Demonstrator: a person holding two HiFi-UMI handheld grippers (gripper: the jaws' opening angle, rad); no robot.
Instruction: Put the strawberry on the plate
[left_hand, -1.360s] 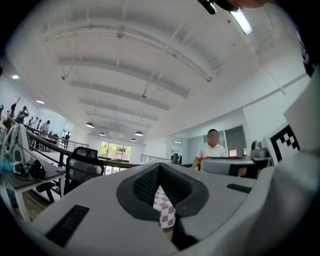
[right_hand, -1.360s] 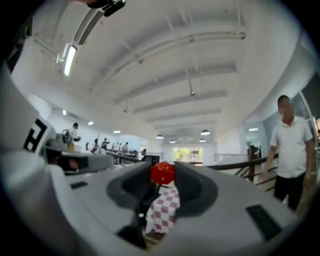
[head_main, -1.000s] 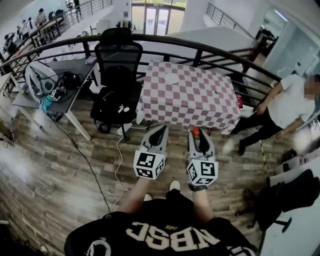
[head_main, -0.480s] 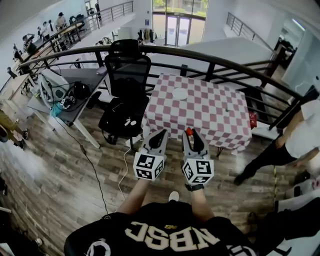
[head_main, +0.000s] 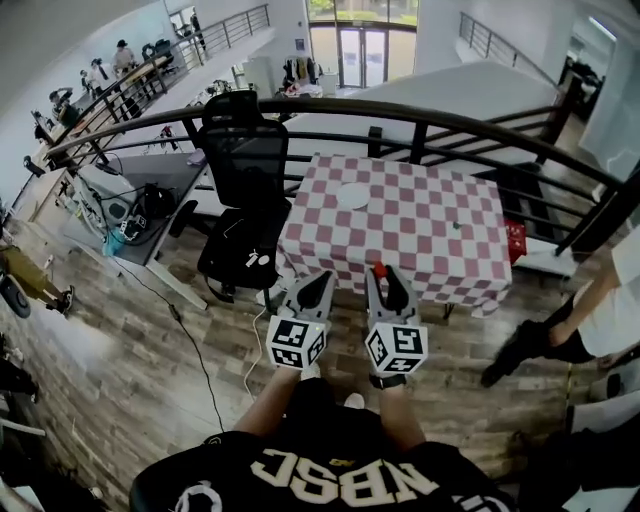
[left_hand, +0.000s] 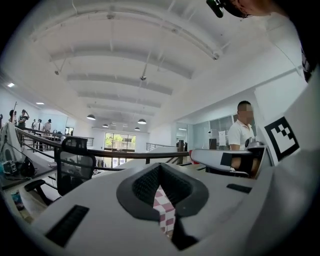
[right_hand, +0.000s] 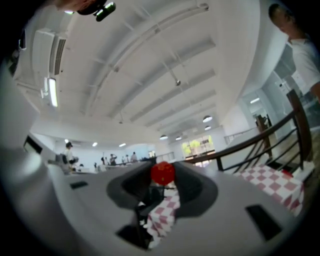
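My left gripper: jaws together, nothing between them.
My right gripper: jaws pinching the strawberry at their tips.
My forearms: both stretched forward, grippers side by side, just apart.

Count recorded: two grippers, namely left gripper and right gripper. One strawberry. One white plate. One table with red-and-white checked cloth. One grey table to the left. One black office chair. One curved railing. One bystander at right; several distant persons, number indeterminate.
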